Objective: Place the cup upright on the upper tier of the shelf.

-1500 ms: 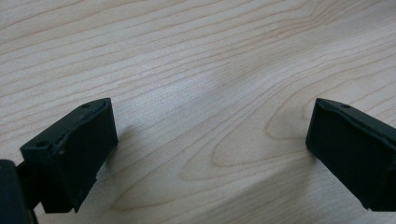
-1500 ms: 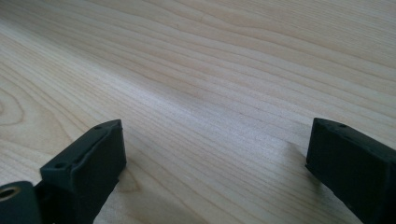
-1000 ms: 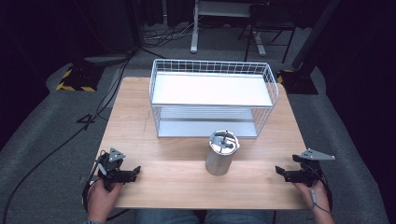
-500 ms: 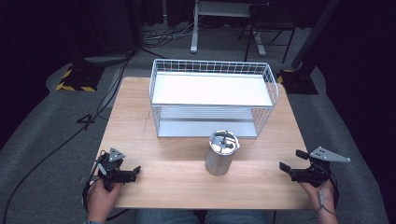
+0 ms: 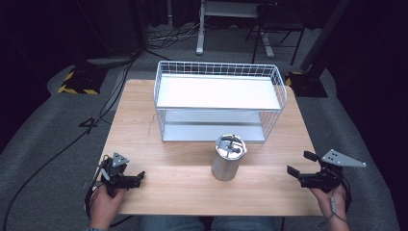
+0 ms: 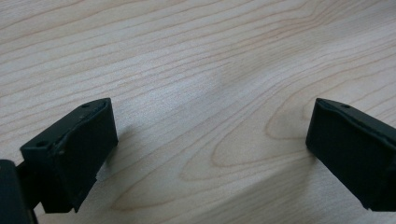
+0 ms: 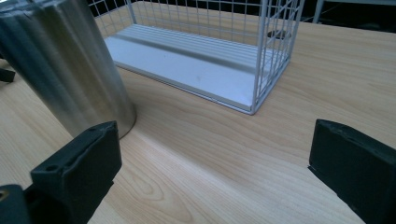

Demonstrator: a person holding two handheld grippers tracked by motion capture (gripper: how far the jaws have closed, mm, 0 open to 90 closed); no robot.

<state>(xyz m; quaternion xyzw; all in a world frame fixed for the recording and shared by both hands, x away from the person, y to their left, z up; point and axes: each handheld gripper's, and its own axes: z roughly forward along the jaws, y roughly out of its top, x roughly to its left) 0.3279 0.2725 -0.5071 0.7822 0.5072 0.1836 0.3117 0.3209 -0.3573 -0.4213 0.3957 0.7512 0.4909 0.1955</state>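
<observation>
I hold two grippers. My left gripper [image 5: 139, 176] sits low at the near left corner of the light wooden table [image 5: 134, 110], and its jaws are spread wide with only bare wood between them. My right gripper [image 5: 298, 163] hangs at the near right edge, jaws spread wide too, holding nothing.

There is one shiny round metal can [image 5: 227, 158] with a lid. It stands up straight in the middle of the table, just in front of the one white wire rack with two shelves [image 5: 219, 91]. In my right gripper view the can [image 7: 60, 60] is close, beside one jaw but not touching.

Since a moment ago, my right gripper has moved a little out to the right. My left one stayed put. The can stayed too.

I can read no words anywhere.
</observation>
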